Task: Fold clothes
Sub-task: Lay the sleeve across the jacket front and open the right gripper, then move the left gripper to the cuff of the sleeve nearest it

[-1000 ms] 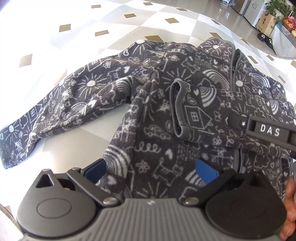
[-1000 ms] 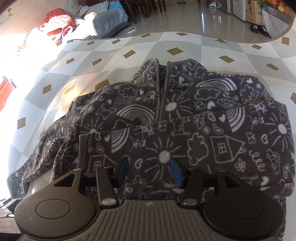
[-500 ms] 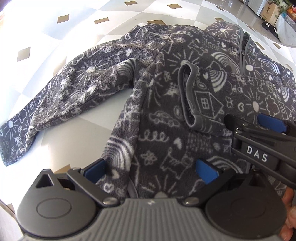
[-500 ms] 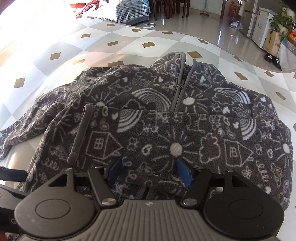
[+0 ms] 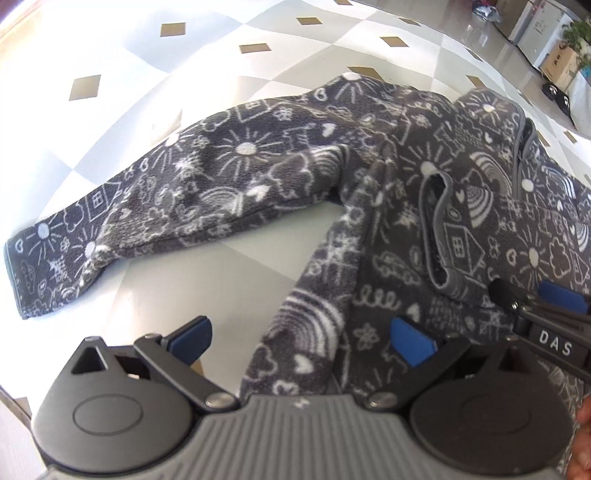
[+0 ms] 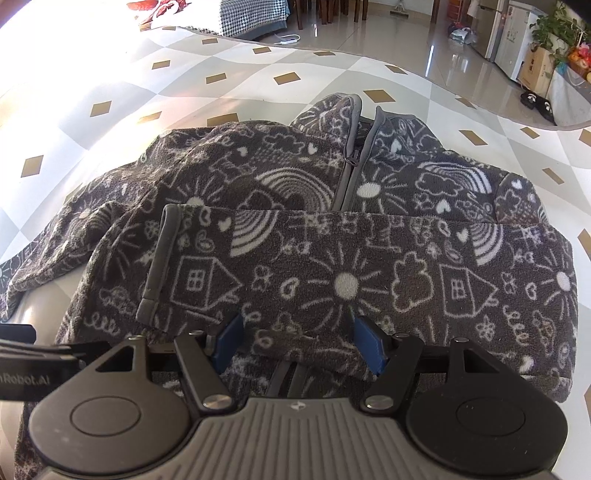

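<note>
A dark grey fleece jacket (image 6: pixel 280 192) with white doodles lies zipped, front up, on the checked tablecloth (image 5: pixel 110 122). One sleeve (image 6: pixel 369 284) is folded across the chest, its cuff (image 6: pixel 159 262) at the left. The other sleeve (image 5: pixel 177 206) stretches out flat to the left. My right gripper (image 6: pixel 299 343) is open over the folded sleeve's near edge, with a hump of fleece between its blue pads (image 6: pixel 369 347). My left gripper (image 5: pixel 299 341) is open and hovers over the jacket's side edge (image 5: pixel 314 321), one finger over bare cloth. The right gripper (image 5: pixel 532 295) shows beside the cuff in the left wrist view.
The tablecloth is white and grey with gold diamonds (image 6: pixel 288 77). The table's far edge curves past the collar, with glossy floor beyond. A fridge (image 6: pixel 513 33), a cardboard box (image 6: pixel 535 70) and shoes (image 6: pixel 539 103) stand far right. A hand (image 5: pixel 583 417) shows at the lower right.
My left gripper has slid left, off the jacket body toward the outstretched sleeve. My right gripper's jaws have widened around the folded sleeve, and it has rolled a little.
</note>
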Tool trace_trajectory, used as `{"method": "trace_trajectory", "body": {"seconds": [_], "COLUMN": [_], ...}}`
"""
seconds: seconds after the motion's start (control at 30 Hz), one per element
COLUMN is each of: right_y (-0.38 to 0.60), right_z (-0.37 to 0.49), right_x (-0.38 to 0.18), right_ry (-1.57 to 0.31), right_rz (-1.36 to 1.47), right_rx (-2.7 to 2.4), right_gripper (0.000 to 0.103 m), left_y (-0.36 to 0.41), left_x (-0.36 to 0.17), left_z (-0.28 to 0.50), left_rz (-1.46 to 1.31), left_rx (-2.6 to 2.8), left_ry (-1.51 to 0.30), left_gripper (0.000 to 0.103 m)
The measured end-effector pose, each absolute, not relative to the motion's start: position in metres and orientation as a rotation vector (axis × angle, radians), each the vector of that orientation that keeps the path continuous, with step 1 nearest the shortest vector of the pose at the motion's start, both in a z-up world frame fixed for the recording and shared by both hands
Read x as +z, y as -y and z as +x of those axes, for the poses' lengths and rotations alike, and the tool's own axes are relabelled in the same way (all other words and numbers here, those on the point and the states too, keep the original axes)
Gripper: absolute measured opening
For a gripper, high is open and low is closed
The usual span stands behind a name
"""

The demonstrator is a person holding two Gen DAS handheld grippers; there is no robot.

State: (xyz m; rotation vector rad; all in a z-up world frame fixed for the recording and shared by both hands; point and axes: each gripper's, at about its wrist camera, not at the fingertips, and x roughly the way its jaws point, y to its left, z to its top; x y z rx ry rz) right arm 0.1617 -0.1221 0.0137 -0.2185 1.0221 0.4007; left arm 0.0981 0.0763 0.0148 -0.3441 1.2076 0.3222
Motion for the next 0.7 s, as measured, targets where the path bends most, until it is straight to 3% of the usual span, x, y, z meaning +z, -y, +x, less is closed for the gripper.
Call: {"method": "trace_trajectory", "body": {"seconds": [0.7], "right_y": [0.111], "right_z": [0.137], "right_x": [0.010], "right_ry": [-1.000], "right_rz": [-0.347], "right_rx": [0.372], "right_gripper": [0.067], "left_y": [-0.235], "left_x": [-0.001], "left_z": [0.032], "left_rz": [-0.471], "left_rx": [0.795], "left_ry": [-1.133], "left_gripper": [0.103]}}
